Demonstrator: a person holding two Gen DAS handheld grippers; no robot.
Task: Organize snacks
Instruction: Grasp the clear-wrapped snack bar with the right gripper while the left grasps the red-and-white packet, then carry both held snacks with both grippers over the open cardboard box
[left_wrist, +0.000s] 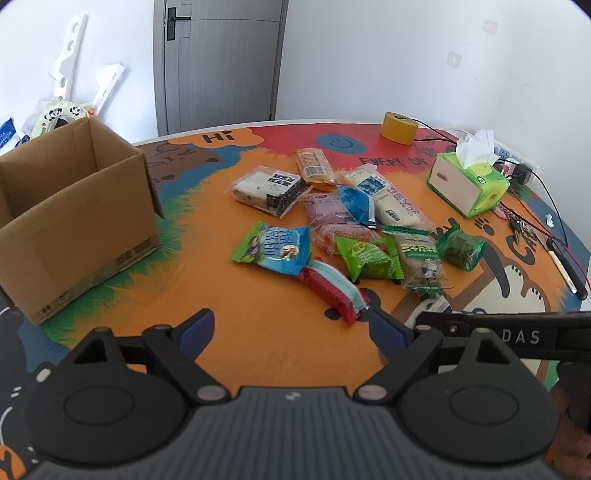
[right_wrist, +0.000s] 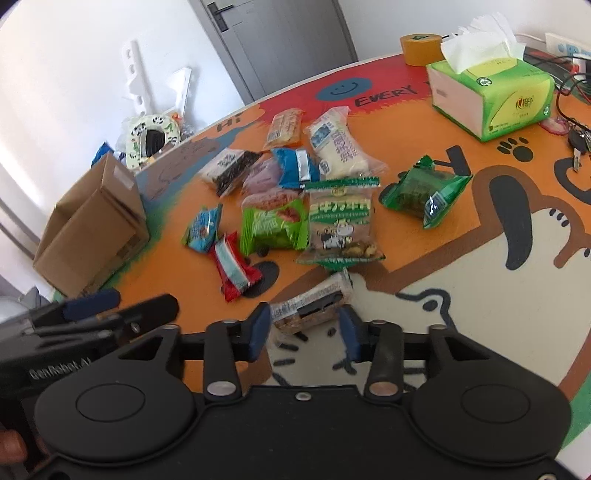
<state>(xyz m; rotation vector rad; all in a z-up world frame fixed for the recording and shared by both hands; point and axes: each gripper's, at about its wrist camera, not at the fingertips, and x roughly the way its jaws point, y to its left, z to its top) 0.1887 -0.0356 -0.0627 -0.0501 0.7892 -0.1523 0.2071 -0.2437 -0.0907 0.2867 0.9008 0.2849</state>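
Evidently the right gripper straddles a clear-wrapped snack bar lying on the table mat, jaws half open, pads not yet pressing. Left gripper hangs wide open, empty. Best to close squarely across the bar, then carry it to the cardboard box.

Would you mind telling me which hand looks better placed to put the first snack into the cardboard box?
The right. Its gripper already has a clear-wrapped snack bar between its fingers, though a firm grip is not certain. The left gripper is open with nothing between its fingers, though it is nearer the cardboard box.
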